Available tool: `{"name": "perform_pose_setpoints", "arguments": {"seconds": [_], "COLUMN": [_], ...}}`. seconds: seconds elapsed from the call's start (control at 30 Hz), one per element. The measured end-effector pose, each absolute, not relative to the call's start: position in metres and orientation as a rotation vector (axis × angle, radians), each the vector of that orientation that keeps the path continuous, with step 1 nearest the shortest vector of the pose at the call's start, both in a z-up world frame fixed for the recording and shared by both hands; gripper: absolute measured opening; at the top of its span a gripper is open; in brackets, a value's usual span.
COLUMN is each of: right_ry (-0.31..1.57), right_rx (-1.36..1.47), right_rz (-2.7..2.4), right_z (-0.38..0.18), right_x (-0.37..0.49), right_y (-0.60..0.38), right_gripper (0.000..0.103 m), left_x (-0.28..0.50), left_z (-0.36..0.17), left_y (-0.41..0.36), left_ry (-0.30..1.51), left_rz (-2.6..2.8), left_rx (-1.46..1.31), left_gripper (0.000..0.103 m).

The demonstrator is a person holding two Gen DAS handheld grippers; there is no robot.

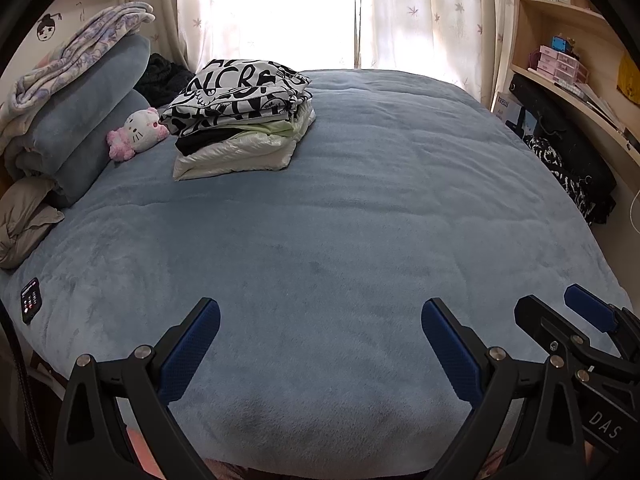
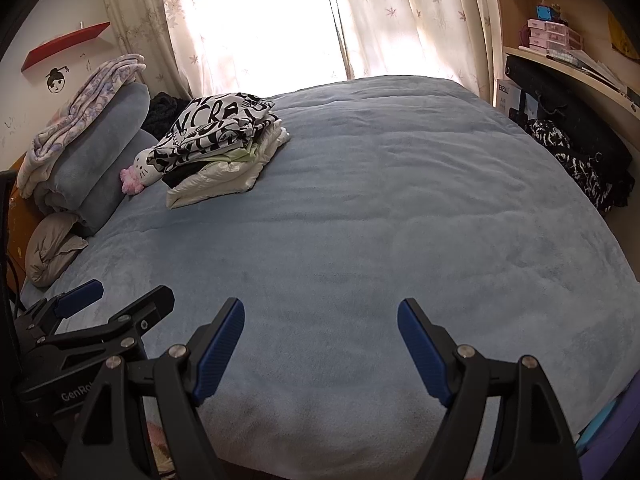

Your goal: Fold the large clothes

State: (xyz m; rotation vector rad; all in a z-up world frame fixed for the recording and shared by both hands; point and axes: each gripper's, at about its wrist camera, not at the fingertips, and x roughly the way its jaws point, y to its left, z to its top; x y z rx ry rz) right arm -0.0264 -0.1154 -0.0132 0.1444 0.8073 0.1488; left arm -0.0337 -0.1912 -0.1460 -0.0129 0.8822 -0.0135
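Both grippers wide apart, holding nothing

The left gripper (image 1: 320,312) and right gripper (image 2: 320,312) sit side by side at the near edge, level, jaws spread, pointing toward the far side

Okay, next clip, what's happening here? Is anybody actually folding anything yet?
Not at this moment. A person holds both tools over the near edge of a blue bedspread; the left tool and right tool are open and empty. A pile of folded clothes, with a black-and-white printed garment on top, sits toward the far left of the bed beside a plush toy. No unfolded garment lies on the bed in front of the tools.
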Motion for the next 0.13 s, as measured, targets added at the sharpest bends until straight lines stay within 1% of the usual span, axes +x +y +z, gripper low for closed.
{"name": "perform_pose_setpoints", "arguments": {"seconds": [0.13], "right_ry": [0.810], "right_rx": [0.145], "right_rz": [0.148], "right_z": [-0.0154], "right_x": [-0.0266], "right_y": [-0.1150], "right_gripper": [0.079], "left_x": [-0.0348], "left_z": [-0.1470], "left_y": [-0.1914], "left_ry": [0.888], "left_rz": [-0.013], "left_rx": [-0.012], "left_gripper": [0.099]}}
